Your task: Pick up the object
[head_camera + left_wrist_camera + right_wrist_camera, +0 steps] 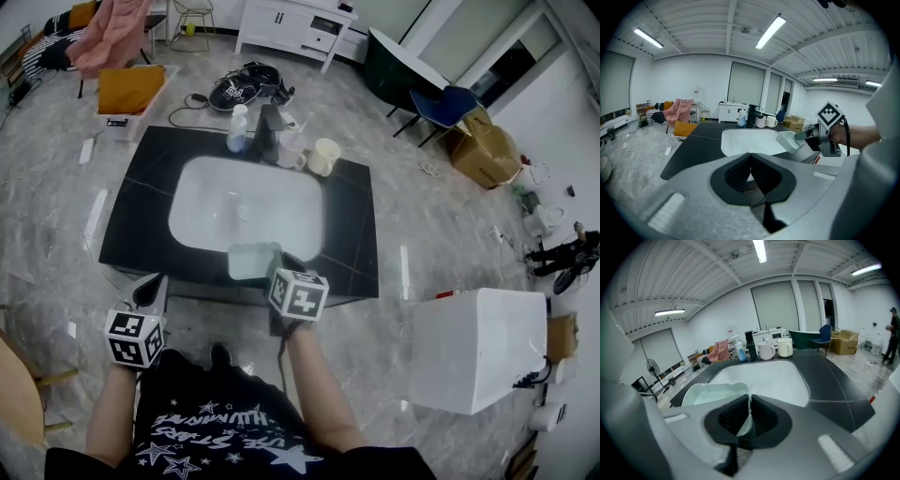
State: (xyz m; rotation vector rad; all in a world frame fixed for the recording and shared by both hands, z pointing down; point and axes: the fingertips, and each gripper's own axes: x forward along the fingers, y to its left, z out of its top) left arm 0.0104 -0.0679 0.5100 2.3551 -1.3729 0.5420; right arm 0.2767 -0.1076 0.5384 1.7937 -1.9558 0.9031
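Note:
A pale green, open-topped tub (251, 261) hangs over the front rim of the white sink (246, 208), which is set in a black counter (131, 206). My right gripper (278, 264) is shut on the tub's right wall. In the right gripper view the thin wall stands pinched between the dark pads, at the right gripper (749, 412), and the tub (712, 393) lies to the left. The left gripper view shows the tub (789, 139) raised in that grip. My left gripper (150, 287) hovers below the counter's front left corner. Its pads (761, 174) meet with nothing between them.
Behind the sink stand a clear bottle (238, 129), a dark tap (269, 131) and two pale cups (322, 157). A white box-shaped unit (478, 349) stands on the floor to the right. Cables, an orange box (130, 90) and chairs lie farther back.

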